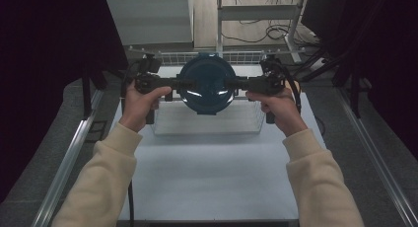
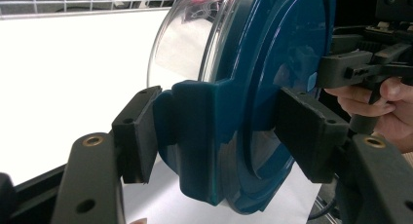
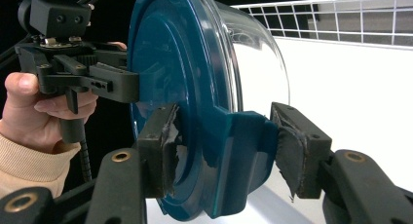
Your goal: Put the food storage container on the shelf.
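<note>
While both hands hold it up over the white counter (image 1: 207, 163) in the high view, the blue-lidded container (image 1: 206, 84) hangs between the left tool (image 1: 183, 83) and right tool (image 1: 230, 82), above a wire basket (image 1: 207, 119). From the left gripper view, that tool (image 2: 214, 136) clamps a lid tab. From the right gripper view, the tool (image 3: 221, 151) clamps the opposite tab.

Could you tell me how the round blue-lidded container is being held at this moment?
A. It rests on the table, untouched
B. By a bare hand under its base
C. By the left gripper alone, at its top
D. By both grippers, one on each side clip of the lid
D: the left gripper and the right gripper each clamp a side clip of the blue lid of the container, lifted above the white table.
</note>
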